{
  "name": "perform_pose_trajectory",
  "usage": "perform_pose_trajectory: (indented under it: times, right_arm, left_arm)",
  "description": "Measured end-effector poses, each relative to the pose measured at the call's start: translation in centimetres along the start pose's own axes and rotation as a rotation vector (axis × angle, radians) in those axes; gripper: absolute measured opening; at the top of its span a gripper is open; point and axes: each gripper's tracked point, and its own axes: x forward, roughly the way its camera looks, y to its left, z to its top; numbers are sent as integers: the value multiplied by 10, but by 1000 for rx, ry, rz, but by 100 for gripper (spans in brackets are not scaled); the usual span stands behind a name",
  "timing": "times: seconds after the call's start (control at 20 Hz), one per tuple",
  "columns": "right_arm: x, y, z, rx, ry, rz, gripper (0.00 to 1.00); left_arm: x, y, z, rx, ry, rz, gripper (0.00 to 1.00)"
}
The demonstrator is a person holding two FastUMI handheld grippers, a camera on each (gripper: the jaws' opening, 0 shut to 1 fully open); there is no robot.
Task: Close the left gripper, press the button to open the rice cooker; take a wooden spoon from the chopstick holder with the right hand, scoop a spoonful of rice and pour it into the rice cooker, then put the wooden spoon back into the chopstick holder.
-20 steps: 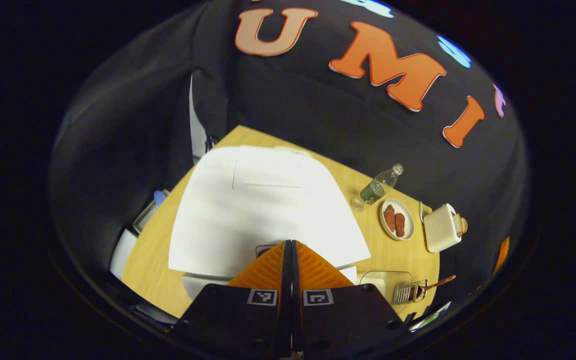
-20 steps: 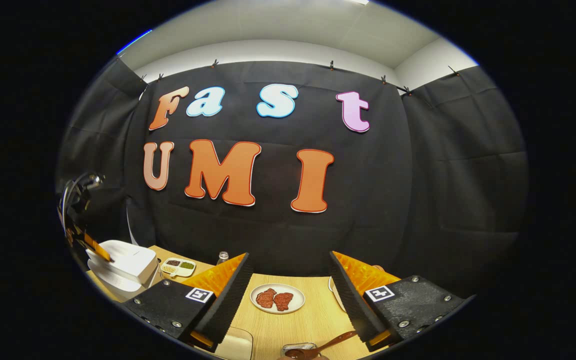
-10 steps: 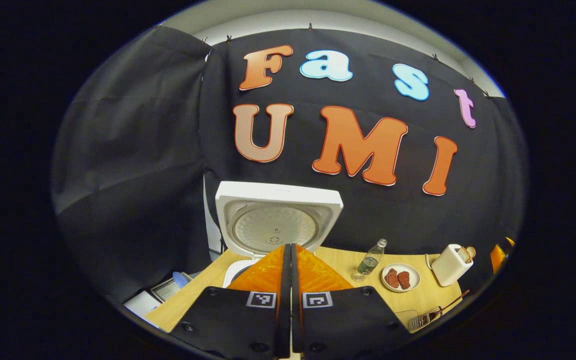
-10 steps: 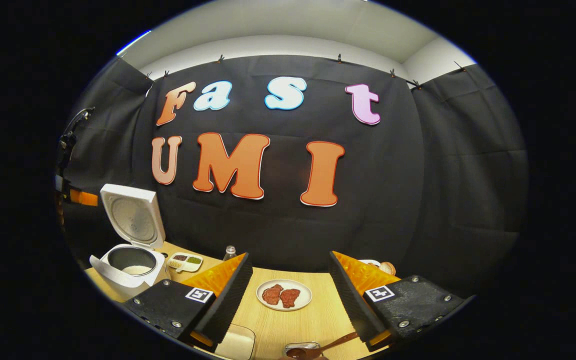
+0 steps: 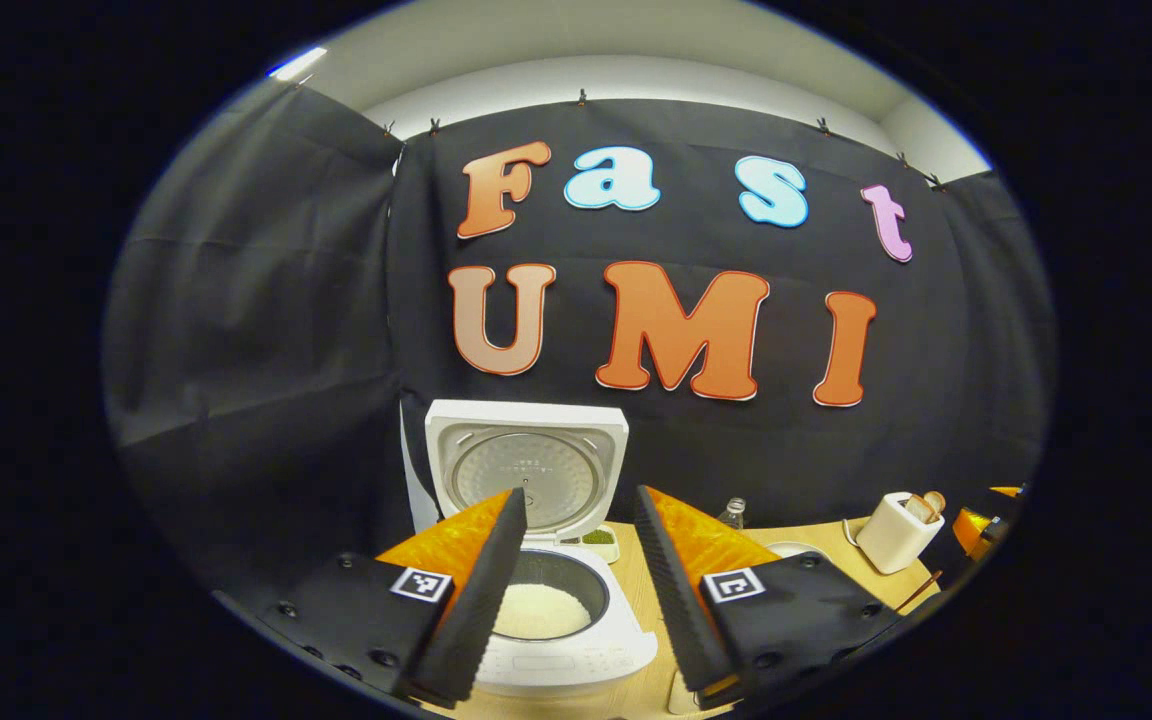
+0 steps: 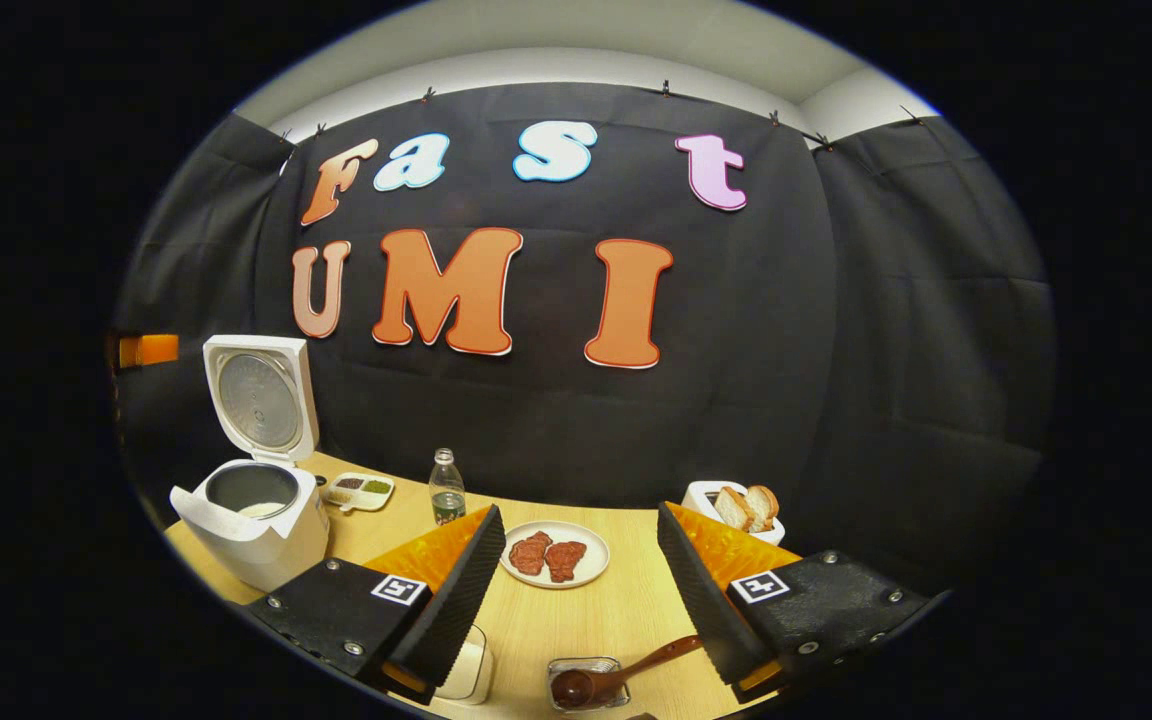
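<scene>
In the left gripper view, the left gripper (image 5: 569, 560) hangs released above the rice cooker (image 5: 546, 600), lid up.

In the right gripper view, the right gripper (image 6: 576, 590) gapes, empty, above the wooden spoon (image 6: 626, 672) in its holder (image 6: 588, 685), right of the cooker, ready to grab.

Rice cooker (image 6: 254, 520) at table's (image 6: 626, 610) left end, divided dish (image 6: 359, 489) behind it, bottle (image 6: 447, 487) right of dish, plate (image 6: 554, 556) centre, toaster (image 6: 733, 511) right, wooden spoon (image 6: 616, 674) in chopstick holder (image 6: 586, 684) nearest.
</scene>
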Motion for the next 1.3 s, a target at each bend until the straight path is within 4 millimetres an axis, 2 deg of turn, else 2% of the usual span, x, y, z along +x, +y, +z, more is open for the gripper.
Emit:
perform_pose_trajectory:
  times: [0.15,0.25,0.4,0.55,0.8,0.9,1.1,1.2,1.3]
  right_arm:
    - [0,-10,-20,10,46,-16,95]
    - [-1,-21,-37,6,81,-35,95]
    - [-3,-42,-64,19,145,-78,95]
    - [-2,-60,-95,54,200,-111,95]
    - [2,-79,-163,71,343,-137,95]
    - [8,-77,-182,102,390,-124,95]
    - [28,-68,-201,206,453,-82,93]
    - [34,-66,-211,264,492,-76,85]
    - [36,-58,-219,350,537,-64,71]
  left_arm:
    - [-9,-18,8,67,-50,8,100]
    - [-16,-35,11,98,-82,-2,100]
    - [-23,-61,6,125,-92,-43,100]
    - [-27,-78,-3,142,-79,-65,100]
    - [-36,-92,-9,156,-63,-69,100]
    - [-40,-94,-17,163,-37,-65,100]
    - [-43,-100,-30,180,2,-64,100]
    - [-44,-102,-30,191,1,-65,100]
    - [-45,-104,-28,207,-3,-69,100]
